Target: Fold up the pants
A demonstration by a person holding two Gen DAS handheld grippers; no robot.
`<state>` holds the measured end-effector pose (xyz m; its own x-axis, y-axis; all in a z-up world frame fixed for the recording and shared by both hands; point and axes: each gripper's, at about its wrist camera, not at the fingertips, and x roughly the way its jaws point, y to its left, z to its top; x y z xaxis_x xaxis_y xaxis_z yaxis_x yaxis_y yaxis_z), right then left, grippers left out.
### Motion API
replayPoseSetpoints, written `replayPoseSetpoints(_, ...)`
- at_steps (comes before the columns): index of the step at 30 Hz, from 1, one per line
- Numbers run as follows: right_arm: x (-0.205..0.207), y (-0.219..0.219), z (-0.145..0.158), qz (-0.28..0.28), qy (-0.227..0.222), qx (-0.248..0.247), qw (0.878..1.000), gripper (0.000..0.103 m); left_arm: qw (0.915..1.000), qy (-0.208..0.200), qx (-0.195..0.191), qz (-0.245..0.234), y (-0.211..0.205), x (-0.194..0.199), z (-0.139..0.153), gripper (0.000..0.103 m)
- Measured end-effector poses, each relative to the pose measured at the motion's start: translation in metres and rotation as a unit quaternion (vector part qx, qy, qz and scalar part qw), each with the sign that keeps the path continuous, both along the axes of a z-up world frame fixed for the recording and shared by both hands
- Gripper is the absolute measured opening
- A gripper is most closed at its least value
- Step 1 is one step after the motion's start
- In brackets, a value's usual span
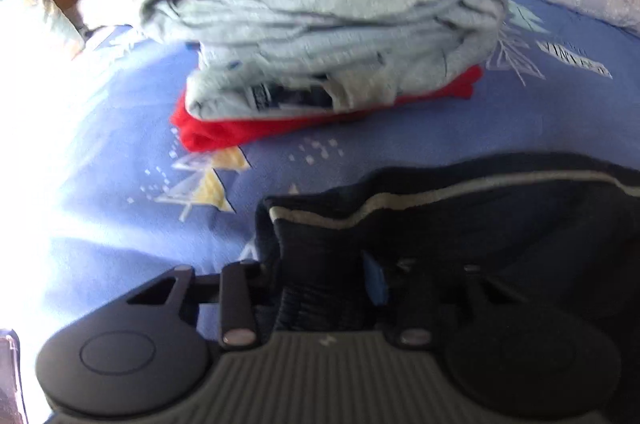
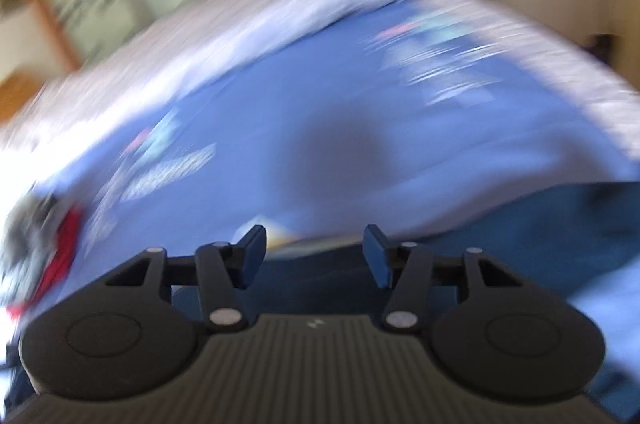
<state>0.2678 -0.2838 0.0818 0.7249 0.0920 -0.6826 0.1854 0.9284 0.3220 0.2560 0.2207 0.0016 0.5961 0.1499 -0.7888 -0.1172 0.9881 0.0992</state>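
While the left gripper [image 1: 328,284] sits at the bottom centre of its own view, dark navy pants [image 1: 460,224] with a pale stripe are seen bunched between its jaws, which are pinched on the ribbed fabric; a blue pad is just visible at the right of the bunch. The rest of the pants is spread toward the lower right of that frame, on a blue printed bedsheet [image 1: 120,152]. Above, in the middle of the frame, a stack of folded pale grey clothes [image 1: 320,24] is piled on a red garment [image 1: 224,132]. In the heavily blurred right wrist view, the right gripper [image 2: 316,256] is shown at bottom centre with its jaws spread apart and nothing clamped between the blue pads; dark blue cloth lies below and behind them.
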Motion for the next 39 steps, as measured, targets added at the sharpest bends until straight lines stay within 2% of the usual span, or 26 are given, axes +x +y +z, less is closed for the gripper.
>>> replayPoseSetpoints(2, 0.016, 0.045, -0.004, 0.053, 0.014, 0.008, 0.998, 0.056, 0.9975, -0.067, 0.021, 0.009, 0.006, -0.009, 0.027, 0.036)
replayPoseSetpoints(4, 0.024, 0.083, -0.005, 0.092, 0.018, 0.017, 0.995, 0.056, 0.9919, -0.121, 0.01, 0.037, 0.019, -0.019, 0.052, 0.036)
replayPoseSetpoints(6, 0.027, 0.112, -0.007, 0.126, 0.006, 0.021, 0.992, 0.056, 0.9873, -0.145, 0.002, 0.066, 0.031, -0.022, 0.06, 0.037)
replayPoseSetpoints(8, 0.029, 0.13, -0.012, 0.151, 0.008, 0.015, 0.988, 0.057, 0.9867, -0.136, 0.024, 0.086, 0.035, -0.018, 0.045, 0.037)
replayPoseSetpoints(10, 0.029, 0.132, -0.02, 0.157, 0.023, 0.011, 0.987, 0.057, 0.992, -0.084, 0.047, 0.081, 0.034, -0.007, 0.016, 0.043)
replayPoseSetpoints(12, 0.023, 0.123, -0.026, 0.149, 0.042, 0.014, 0.988, 0.057, 0.9949, -0.032, 0.044, 0.084, 0.036, -0.004, -0.011, 0.044)
replayPoseSetpoints(13, 0.02, 0.119, -0.029, 0.142, 0.048, 0.015, 0.989, 0.057, 0.9951, -0.025, 0.038, 0.088, 0.037, -0.008, -0.017, 0.045)
replayPoseSetpoints(15, 0.008, 0.098, -0.029, 0.125, 0.047, 0.017, 0.991, 0.057, 0.9948, -0.039, 0.027, 0.09, 0.041, -0.023, -0.013, 0.046)
replayPoseSetpoints(18, -0.022, 0.047, -0.014, 0.078, 0.026, 0.023, 0.996, 0.057, 0.9926, -0.076, 0.009, 0.095, 0.047, -0.049, 0.012, 0.05)
replayPoseSetpoints(21, -0.065, -0.021, 0.002, -0.007, -0.005, 0.044, 0.999, 0.057, 0.9864, -0.124, 0.025, 0.105, 0.052, -0.086, 0.044, 0.052)
replayPoseSetpoints(22, -0.084, -0.044, 0.006, -0.041, -0.017, 0.05, 0.998, 0.057, 0.9851, -0.134, 0.023, 0.106, 0.056, -0.088, 0.057, 0.052)
replayPoseSetpoints(26, -0.157, -0.12, 0.011, -0.169, -0.034, 0.032, 0.984, 0.057, 0.9885, -0.128, -0.018, 0.079, 0.056, -0.123, 0.07, 0.05)
replayPoseSetpoints(29, -0.193, -0.159, 0.006, -0.24, -0.025, 0.037, 0.97, 0.058, 0.993, -0.107, -0.042, 0.027, 0.03, -0.138, 0.066, 0.051)
replayPoseSetpoints(32, -0.197, -0.178, 0.008, -0.261, -0.037, 0.037, 0.964, 0.058, 0.9921, -0.08, -0.09, -0.033, -0.007, -0.137, 0.053, 0.051)
replayPoseSetpoints(36, -0.171, -0.197, 0.013, -0.252, -0.058, 0.049, 0.965, 0.058, 0.9847, -0.069, -0.13, -0.094, -0.072, -0.133, 0.039, 0.051)
replayPoseSetpoints(39, -0.144, -0.217, -0.004, -0.269, -0.037, 0.066, 0.96, 0.06, 0.9786, -0.058, -0.151, -0.127, -0.115, -0.122, 0.031, 0.051)
